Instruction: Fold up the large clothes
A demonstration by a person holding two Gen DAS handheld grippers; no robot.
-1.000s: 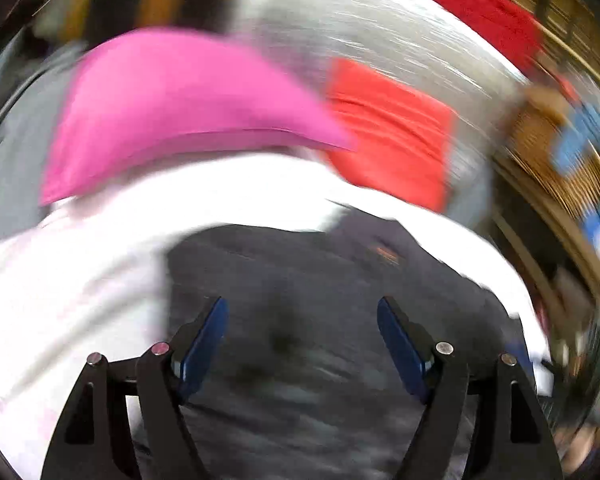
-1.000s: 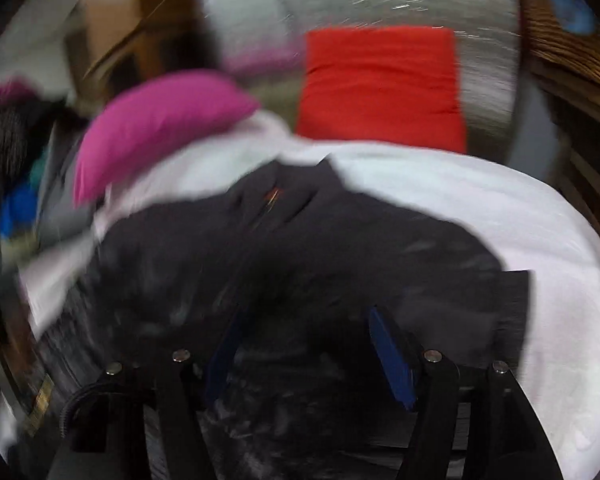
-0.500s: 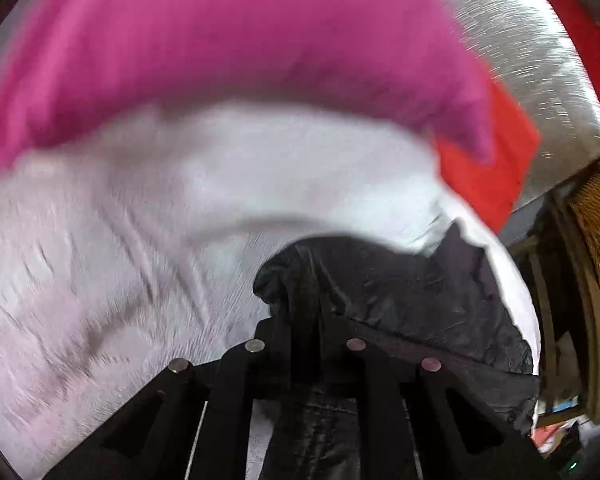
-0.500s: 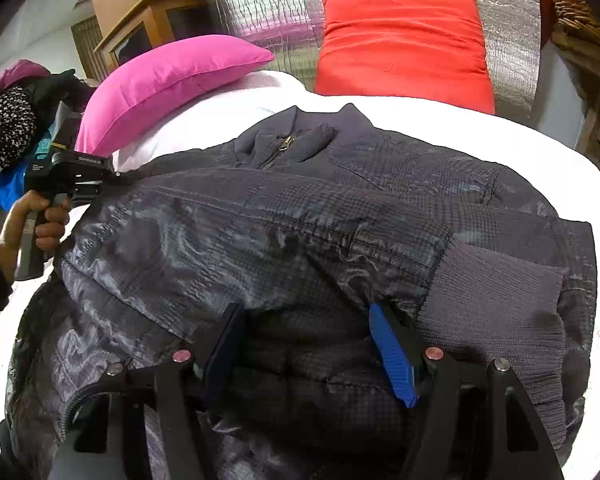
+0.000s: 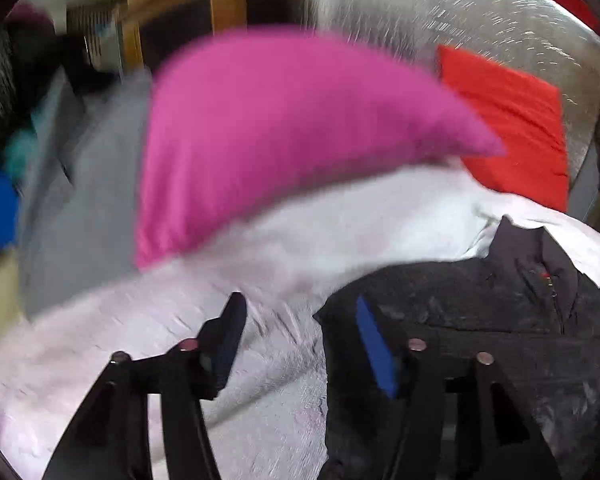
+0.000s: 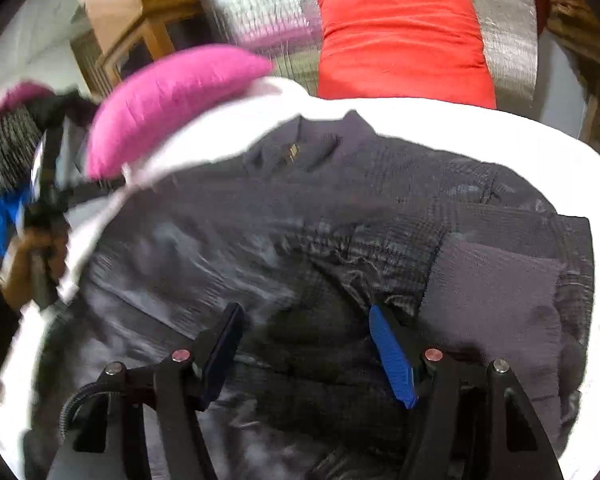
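A dark quilted jacket lies spread on the white bed, collar toward the pillows, with a ribbed cuff folded onto its right side. My right gripper is open and empty just above the jacket's lower middle. My left gripper is open and empty over the white sheet at the jacket's left edge. The left gripper also shows in the right wrist view, held in a hand at the far left.
A pink pillow and a red pillow lie at the head of the bed against a silver quilted backing. A pile of clothes sits off the bed's left side. Wooden furniture stands behind.
My left gripper was shut on the jacket's edge half a second ago; it has let go, opened and pulled back to the left. My right gripper stays open over the jacket.
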